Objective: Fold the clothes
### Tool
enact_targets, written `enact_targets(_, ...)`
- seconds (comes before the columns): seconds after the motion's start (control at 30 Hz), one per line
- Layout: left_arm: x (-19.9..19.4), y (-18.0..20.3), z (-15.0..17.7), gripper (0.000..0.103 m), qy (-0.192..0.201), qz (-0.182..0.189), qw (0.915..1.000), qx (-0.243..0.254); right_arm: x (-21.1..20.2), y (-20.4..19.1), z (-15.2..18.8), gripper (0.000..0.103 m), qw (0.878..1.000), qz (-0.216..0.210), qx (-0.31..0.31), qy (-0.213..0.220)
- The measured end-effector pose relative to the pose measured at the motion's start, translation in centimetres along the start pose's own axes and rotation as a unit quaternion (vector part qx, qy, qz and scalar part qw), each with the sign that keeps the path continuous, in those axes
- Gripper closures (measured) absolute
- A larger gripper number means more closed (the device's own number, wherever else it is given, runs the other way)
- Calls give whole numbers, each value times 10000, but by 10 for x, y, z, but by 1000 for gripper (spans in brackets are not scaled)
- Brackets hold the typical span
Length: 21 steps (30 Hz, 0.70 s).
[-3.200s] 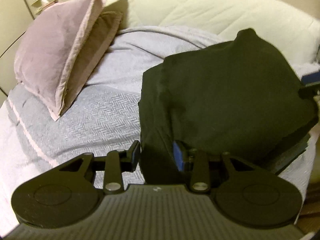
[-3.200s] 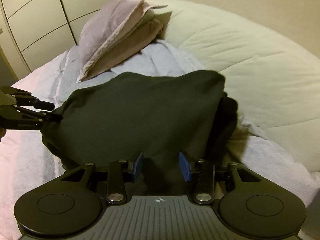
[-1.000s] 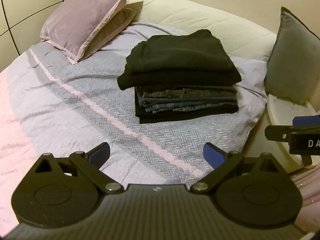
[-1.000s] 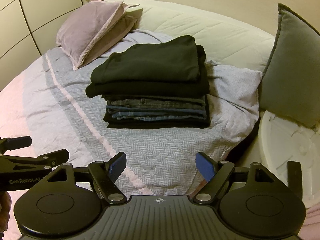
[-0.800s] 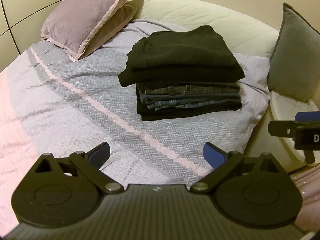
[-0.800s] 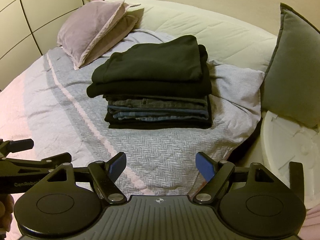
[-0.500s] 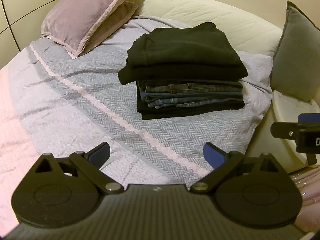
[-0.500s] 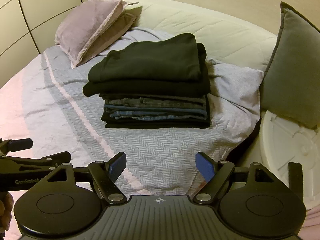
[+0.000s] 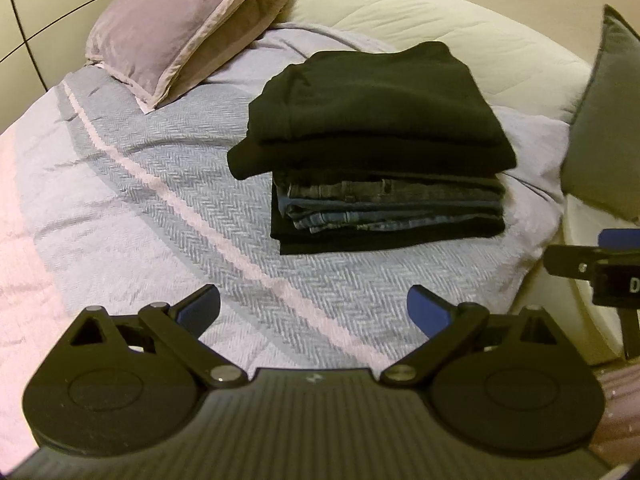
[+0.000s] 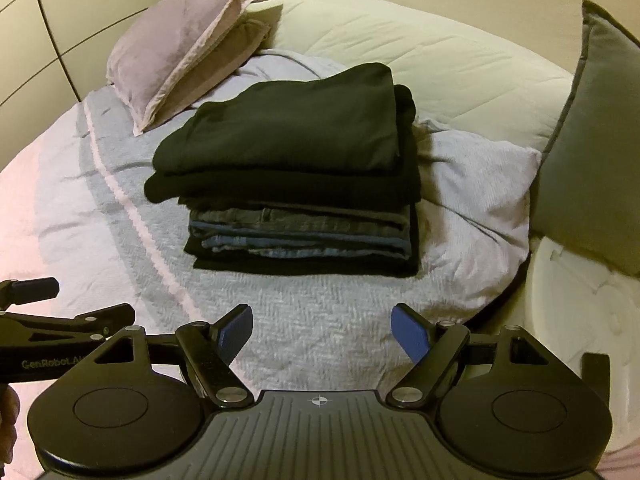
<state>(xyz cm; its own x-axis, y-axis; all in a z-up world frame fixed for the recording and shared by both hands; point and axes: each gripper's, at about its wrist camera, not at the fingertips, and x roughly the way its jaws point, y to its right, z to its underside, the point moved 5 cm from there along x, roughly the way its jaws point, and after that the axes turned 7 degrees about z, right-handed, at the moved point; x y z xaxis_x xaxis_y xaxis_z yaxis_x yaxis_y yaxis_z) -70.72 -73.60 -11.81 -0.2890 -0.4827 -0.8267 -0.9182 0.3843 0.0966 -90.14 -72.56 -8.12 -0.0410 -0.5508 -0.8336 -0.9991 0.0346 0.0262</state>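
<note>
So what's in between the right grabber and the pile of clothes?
Nothing but bare grey blanket. In the right wrist view, the open right gripper faces the clothes pile with only that herringbone cover between them.

bed [image 9: 100,208] with grey herringbone blanket [image 9: 320,288], stack of folded clothes [image 9: 376,152], two mauve pillows [image 9: 168,28]

Neat stack of folded clothes [image 9: 380,152] on bedspread: black tops over jeans, black at btm.
</note>
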Motion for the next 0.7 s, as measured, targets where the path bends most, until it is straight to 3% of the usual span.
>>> enact_targets(0.37,41,7,-18,4,-185,-119,9997,105,42,19,-23,24,9999,-74,14,-82)
enact_targets(0.7,43,6,-19,4,-107,-153,9998,92,52,14,-19,24,9997,-159,2,-211)
